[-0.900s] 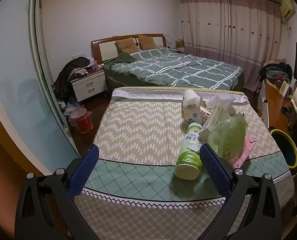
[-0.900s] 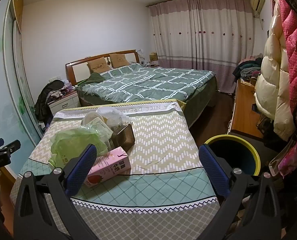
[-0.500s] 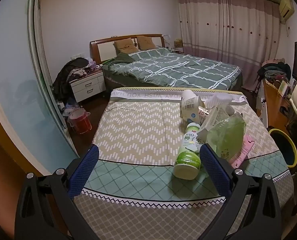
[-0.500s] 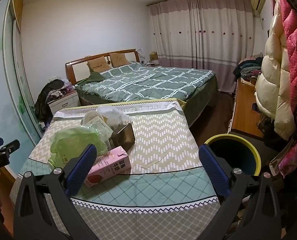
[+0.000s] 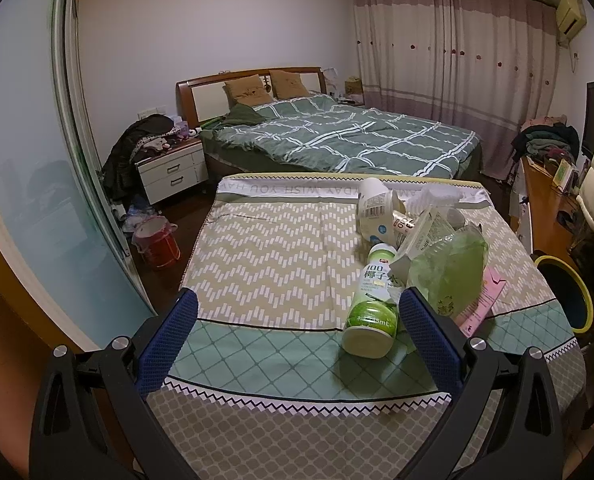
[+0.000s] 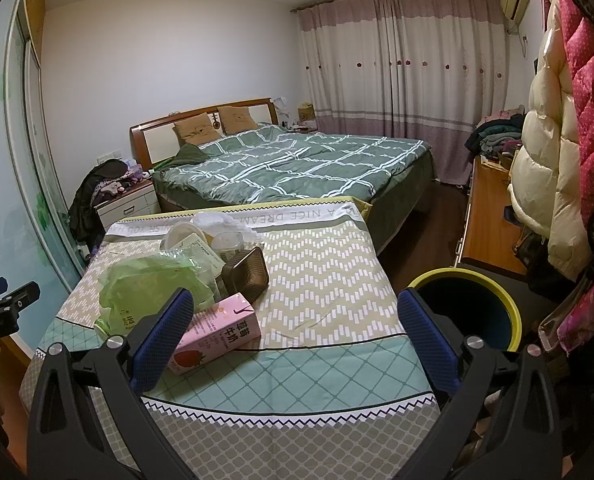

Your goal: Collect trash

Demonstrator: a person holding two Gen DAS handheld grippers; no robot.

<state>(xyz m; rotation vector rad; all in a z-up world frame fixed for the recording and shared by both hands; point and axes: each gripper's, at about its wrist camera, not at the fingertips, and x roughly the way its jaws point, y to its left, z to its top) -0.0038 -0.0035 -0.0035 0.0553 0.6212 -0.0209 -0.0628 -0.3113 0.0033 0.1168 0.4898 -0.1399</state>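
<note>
My left gripper point(image 5: 297, 332) and my right gripper point(image 6: 295, 330) both stand spread wide and carry nothing. Nothing is collected yet; I judge the step in hand to be the approach to a first piece of trash.

Procedure, left side: the coconut water bottle point(image 5: 373, 304) lies on its side just inside my right finger, base toward me, cap pointing away. I would centre the jaws across the bottle's body, not its rounded base, before closing; a smooth cylinder may roll off the tablecloth point(image 5: 265, 264).

Procedure, right side: the pink strawberry milk carton point(image 6: 217, 330) lies flat just inside my left finger. Its flat faces should give a steady grip. The yellow-rimmed bin point(image 6: 469, 312) stands past the table edge, beside my right finger.

Appearance: the bottle is white with a green lower band. Beyond it sit a crumpled green plastic bag point(image 5: 449, 276), a white tub point(image 5: 373, 210) and clear wrappers, heaped together and touching.
</note>
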